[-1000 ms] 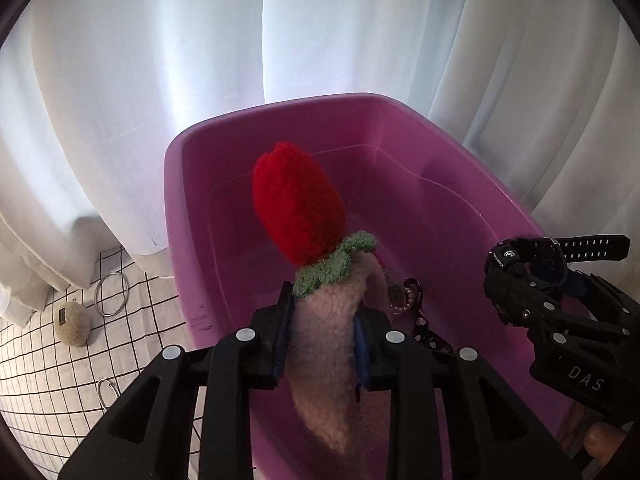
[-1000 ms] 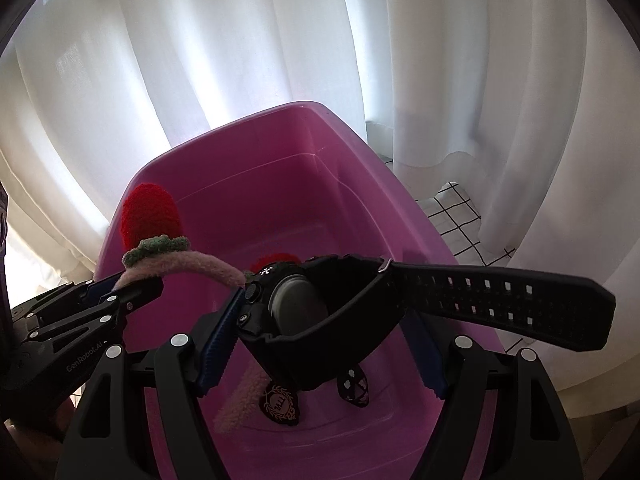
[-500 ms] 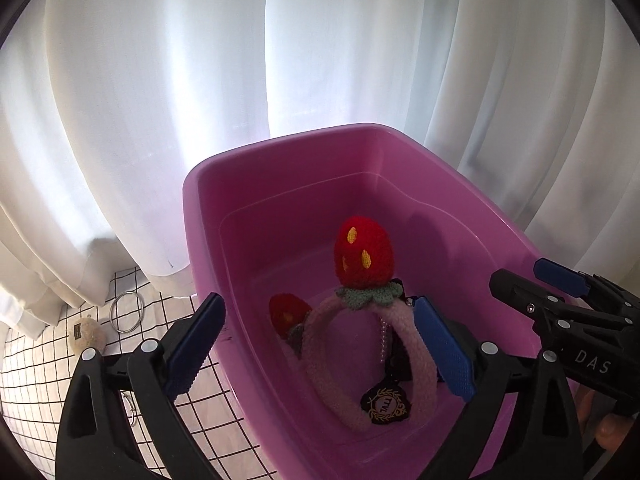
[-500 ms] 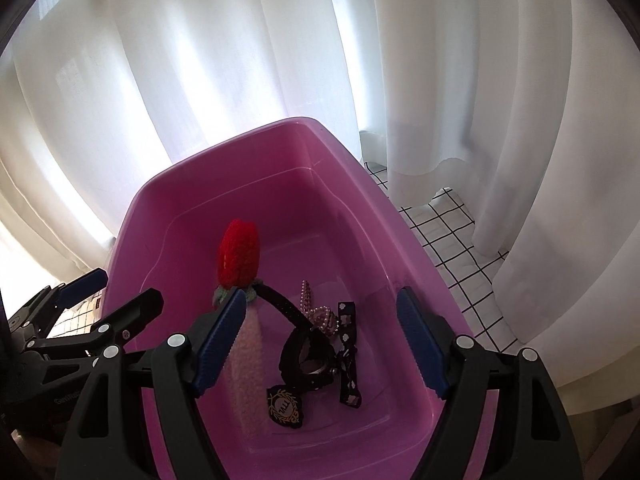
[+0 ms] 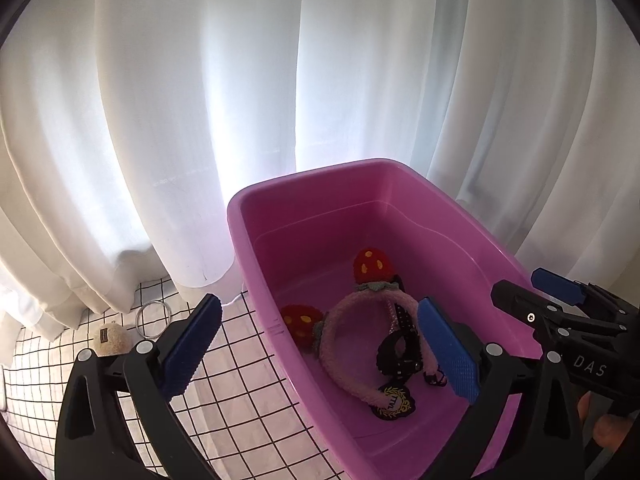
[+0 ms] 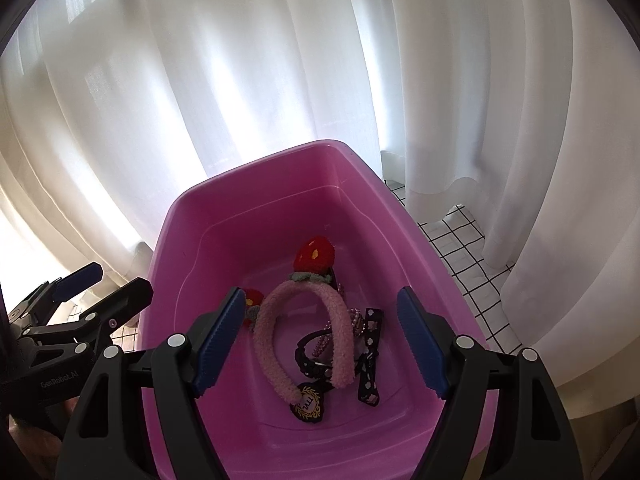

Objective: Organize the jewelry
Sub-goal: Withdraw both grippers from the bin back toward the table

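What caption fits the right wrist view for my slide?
Open right gripper above the pink bin holding a strawberry headband, black watch and beads.

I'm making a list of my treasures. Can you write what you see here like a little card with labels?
container: pink plastic tub
in the tub: fuzzy pink headband with red strawberries, black watch, black heart badge with gold wreath, pink bead string, black patterned strap
outside the tub: metal ring, beige fluffy charm
floor: white grid-lined cloth
left gripper: open
right gripper: open
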Demonstrator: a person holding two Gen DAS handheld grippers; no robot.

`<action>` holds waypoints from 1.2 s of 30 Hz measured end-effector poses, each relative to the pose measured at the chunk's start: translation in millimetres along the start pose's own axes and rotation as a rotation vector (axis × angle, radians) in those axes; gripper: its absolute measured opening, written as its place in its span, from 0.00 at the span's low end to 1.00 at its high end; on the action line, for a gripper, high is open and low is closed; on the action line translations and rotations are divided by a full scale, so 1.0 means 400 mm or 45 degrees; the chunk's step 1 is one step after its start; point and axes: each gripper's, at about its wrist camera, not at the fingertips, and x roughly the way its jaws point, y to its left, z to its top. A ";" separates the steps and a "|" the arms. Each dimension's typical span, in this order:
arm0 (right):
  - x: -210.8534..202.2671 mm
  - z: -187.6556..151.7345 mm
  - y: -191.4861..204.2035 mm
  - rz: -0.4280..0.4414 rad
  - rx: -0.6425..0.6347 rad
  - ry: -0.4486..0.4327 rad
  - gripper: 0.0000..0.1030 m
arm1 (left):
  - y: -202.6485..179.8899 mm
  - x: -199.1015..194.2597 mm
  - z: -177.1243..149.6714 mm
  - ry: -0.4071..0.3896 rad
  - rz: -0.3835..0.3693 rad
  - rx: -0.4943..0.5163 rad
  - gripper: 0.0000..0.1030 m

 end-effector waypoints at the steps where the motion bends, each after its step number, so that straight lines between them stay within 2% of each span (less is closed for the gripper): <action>1: -0.004 -0.001 0.007 0.006 -0.006 -0.005 0.72 | 0.010 -0.010 -0.002 -0.005 -0.002 -0.010 0.94; 9: -0.011 -0.014 0.069 0.053 -0.045 0.005 0.72 | 0.070 -0.061 -0.018 -0.026 0.025 -0.075 0.94; 19: -0.025 -0.001 0.195 0.132 -0.145 -0.017 0.72 | 0.167 -0.121 -0.039 -0.051 0.085 -0.165 0.94; 30: -0.020 -0.011 0.312 0.230 -0.238 0.001 0.72 | 0.328 -0.205 -0.110 -0.055 0.158 -0.315 0.94; 36: -0.019 -0.033 0.370 0.290 -0.280 0.009 0.72 | 0.431 -0.246 -0.171 -0.035 0.249 -0.396 0.94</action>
